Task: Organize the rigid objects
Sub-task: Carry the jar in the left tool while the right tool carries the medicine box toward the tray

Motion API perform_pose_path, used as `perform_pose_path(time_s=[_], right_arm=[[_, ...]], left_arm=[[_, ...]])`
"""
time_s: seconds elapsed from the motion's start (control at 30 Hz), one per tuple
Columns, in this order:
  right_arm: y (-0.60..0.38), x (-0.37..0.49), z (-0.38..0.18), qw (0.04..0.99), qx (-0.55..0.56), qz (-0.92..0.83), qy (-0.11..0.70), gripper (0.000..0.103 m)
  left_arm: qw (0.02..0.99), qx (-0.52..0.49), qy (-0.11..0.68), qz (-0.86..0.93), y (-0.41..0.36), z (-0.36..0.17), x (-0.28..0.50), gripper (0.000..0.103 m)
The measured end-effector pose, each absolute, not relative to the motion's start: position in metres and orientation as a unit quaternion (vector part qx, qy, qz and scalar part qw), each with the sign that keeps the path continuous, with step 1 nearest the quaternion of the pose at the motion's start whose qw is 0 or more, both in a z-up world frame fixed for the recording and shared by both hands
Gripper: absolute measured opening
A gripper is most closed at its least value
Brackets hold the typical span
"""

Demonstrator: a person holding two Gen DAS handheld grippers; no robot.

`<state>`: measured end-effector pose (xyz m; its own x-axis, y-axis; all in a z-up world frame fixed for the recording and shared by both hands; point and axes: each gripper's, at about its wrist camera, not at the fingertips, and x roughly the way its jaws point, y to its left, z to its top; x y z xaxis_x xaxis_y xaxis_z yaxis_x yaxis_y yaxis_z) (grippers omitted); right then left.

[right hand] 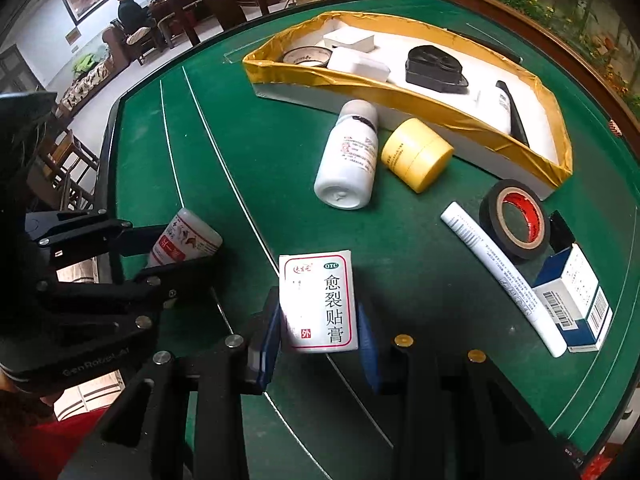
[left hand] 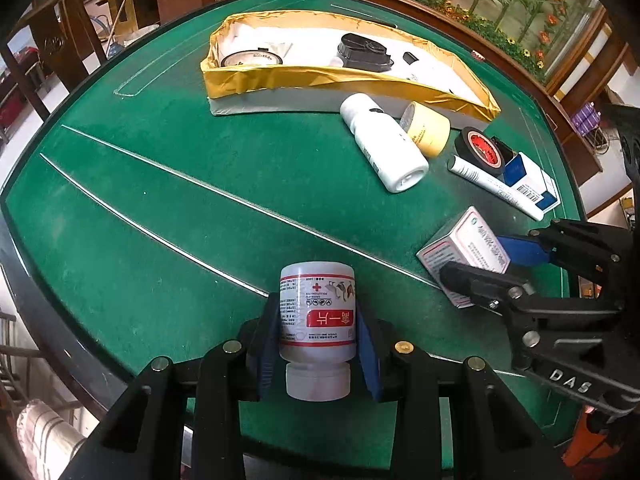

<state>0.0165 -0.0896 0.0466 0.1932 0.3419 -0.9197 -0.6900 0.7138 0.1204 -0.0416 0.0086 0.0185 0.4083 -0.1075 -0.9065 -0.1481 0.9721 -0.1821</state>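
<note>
My left gripper (left hand: 317, 336) is shut on a white pill bottle with a red label (left hand: 317, 312), held above the green table with its cap toward the camera. The same bottle (right hand: 185, 242) shows at the left in the right wrist view. A white medicine box with a red border (right hand: 320, 304) sits between the blue pads of my right gripper (right hand: 320, 332), which is shut on it. In the left wrist view that box (left hand: 464, 252) appears at the right, clamped by the right gripper (left hand: 476, 258). The gold-rimmed white tray (left hand: 248, 76) (right hand: 400, 92) lies at the far side.
On the table near the tray lie a white bottle (right hand: 350, 160), a yellow jar (right hand: 416, 154), black tape roll (right hand: 514, 218), a white tube (right hand: 504, 276) and a blue-white box (right hand: 572, 300). Inside the tray are a black case (right hand: 434, 68), white boxes and a tape roll. A seated person (right hand: 132, 12) is far back.
</note>
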Motion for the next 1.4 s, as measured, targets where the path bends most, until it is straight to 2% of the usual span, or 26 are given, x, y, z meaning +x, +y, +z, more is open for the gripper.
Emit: perform_pose_path(time_s=[0.7,1.4], right_arm=[[-0.092,0.047,0.078,0.781,-0.102,0.328,0.522,0.033],[-0.112,0.087,0.095,0.813,-0.044,0.272,0.513,0.033]], left_arm=[[0.852,-0.125,0.508,-0.008,0.04,0.069,-0.01,0.037],[0.856,-0.1,0.503,-0.059,0.047,0.089,0.049,0.037]])
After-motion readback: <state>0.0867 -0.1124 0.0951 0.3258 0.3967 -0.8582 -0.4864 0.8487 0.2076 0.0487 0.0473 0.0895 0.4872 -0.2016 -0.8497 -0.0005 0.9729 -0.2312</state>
